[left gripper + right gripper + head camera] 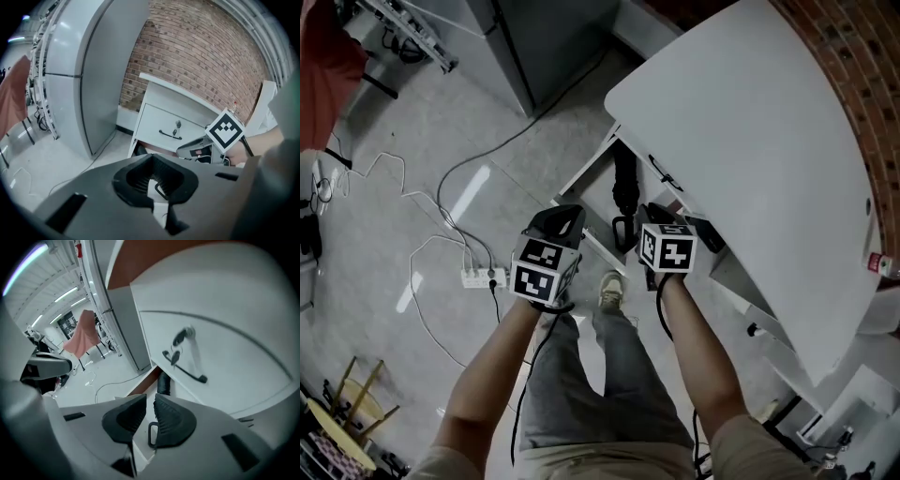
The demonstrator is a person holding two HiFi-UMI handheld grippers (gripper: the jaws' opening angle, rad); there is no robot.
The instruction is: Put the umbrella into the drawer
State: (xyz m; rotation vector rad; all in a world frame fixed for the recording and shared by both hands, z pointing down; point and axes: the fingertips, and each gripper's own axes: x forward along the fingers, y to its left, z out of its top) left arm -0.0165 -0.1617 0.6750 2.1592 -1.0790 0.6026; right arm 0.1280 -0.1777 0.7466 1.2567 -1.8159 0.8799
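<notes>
A black folded umbrella (624, 186) lies in the open lower drawer (581, 176) of a white cabinet (750, 141). Its handle loop (622, 231) points toward me. Both grippers hang above the drawer's front, apart from the umbrella. In the left gripper view, my left gripper (157, 176) stands open and empty, with the loop (161, 191) below it. My right gripper (150, 411) holds nothing, and only a narrow gap shows between its pads. Beyond them are the umbrella (164, 383) and the closed upper drawer's black handle (187, 370). In the head view the left gripper (567, 217) and right gripper (654, 216) flank the loop.
A white power strip (478, 277) with trailing cables lies on the floor to the left. A tall grey cabinet (553, 42) stands behind. My shoe (612, 291) is just before the drawer. A brick wall (197, 56) backs the white cabinet. A wooden chair (356, 398) is at lower left.
</notes>
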